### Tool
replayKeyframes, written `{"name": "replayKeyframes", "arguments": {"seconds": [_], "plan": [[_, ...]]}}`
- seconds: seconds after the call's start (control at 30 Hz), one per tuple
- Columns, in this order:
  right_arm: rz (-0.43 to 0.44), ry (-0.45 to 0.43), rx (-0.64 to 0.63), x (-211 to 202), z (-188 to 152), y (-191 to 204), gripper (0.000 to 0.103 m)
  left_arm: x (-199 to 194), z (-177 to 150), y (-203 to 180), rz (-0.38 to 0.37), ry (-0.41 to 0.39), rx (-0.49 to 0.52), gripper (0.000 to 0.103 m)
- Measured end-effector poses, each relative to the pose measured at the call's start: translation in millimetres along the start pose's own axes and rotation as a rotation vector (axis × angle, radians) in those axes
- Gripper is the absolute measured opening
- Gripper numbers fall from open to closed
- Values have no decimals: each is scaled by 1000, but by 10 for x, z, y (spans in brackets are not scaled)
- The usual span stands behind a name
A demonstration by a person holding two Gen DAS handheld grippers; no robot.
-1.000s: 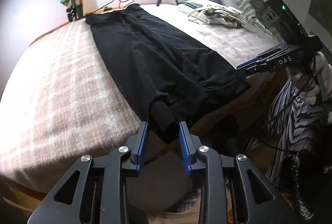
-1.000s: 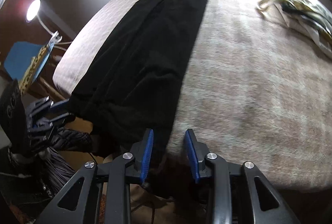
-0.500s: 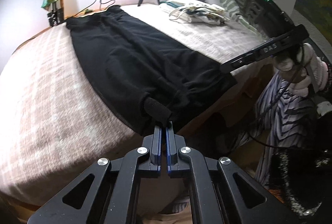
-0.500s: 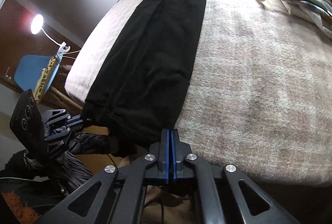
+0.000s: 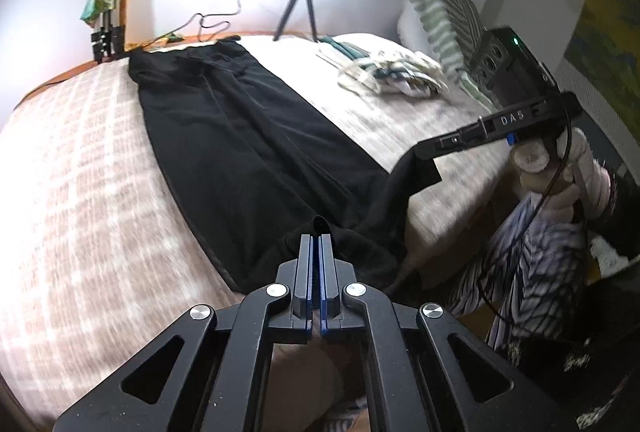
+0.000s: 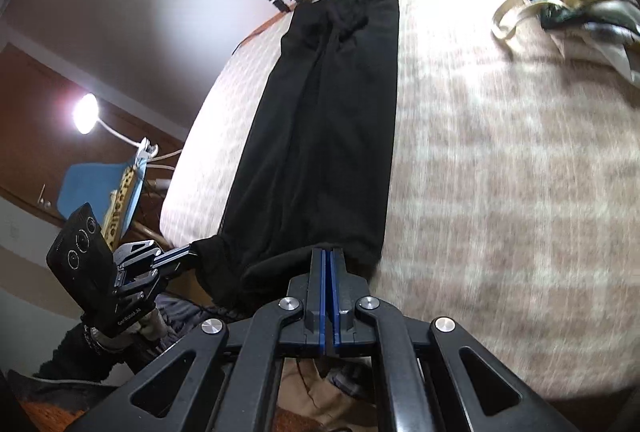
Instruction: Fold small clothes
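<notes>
Black trousers (image 5: 248,152) lie along the bed (image 5: 80,172); left gripper (image 5: 319,238) and right gripper (image 6: 329,252) are each closed, apparently pinching the hem.

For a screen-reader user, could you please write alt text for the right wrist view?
The right gripper is shut on the near hem of long black trousers lying lengthwise on a checked bedspread; the left gripper pinches the other corner.

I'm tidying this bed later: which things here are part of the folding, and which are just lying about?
In the job:
- black trousers, near end pinched
- left claw, shut on the hem
- right claw, shut on the hem

Lying about:
- clothes pile
- striped pillow
- small tripod
- desk lamp
</notes>
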State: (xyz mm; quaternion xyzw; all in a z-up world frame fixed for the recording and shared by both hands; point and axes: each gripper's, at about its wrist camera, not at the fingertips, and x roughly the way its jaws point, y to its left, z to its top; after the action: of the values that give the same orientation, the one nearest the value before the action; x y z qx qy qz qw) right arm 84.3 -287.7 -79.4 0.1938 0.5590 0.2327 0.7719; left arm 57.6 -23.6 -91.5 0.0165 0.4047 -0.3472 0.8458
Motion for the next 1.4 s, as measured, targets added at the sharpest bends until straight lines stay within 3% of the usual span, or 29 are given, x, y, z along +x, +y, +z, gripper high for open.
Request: {"name": "replayKeyframes", "arguments": {"seconds": [0.17, 0.47, 0.6, 0.8, 0.9, 0.97, 1.0, 1.03, 1.1, 1.2, 1.3, 1.4], "plan": [[18, -50, 34, -23, 290, -20, 0, -9, 225, 187, 35, -49, -2, 1], [-4, -58, 107, 272, 838, -136, 0, 322, 614, 667, 117, -33, -17, 1], [-52, -63, 126, 425, 1015, -277, 0, 516, 667, 911, 159, -17, -41, 1], [-15, -38, 155, 590, 1154, -402, 0, 679, 690, 1069, 165, 1, -81, 1], [3, -42, 141, 576, 1187, -400, 6, 651, 720, 1068, 181, -12, -78, 1], [-24, -56, 106, 499, 1200, -360, 28, 568, 731, 1095, 182, -30, -95, 2], [-34, -74, 86, 440, 1189, -345, 35, 516, 729, 1127, 167, -40, -114, 7], [-37, -93, 58, 377, 1175, -327, 35, 451, 715, 1156, 149, -55, -137, 15], [-48, -112, -8, 265, 1120, -297, 35, 305, 649, 1207, 111, -88, -173, 21], [-106, -113, -120, 202, 976, -293, 34, 251, 555, 1227, 69, -86, -187, 21], [-190, -80, -240, 270, 803, -302, 34, 329, 467, 1176, 64, -36, -149, 21], [-192, -32, -296, 360, 655, -317, 35, 407, 430, 1114, 56, 0, -112, 21]]}}
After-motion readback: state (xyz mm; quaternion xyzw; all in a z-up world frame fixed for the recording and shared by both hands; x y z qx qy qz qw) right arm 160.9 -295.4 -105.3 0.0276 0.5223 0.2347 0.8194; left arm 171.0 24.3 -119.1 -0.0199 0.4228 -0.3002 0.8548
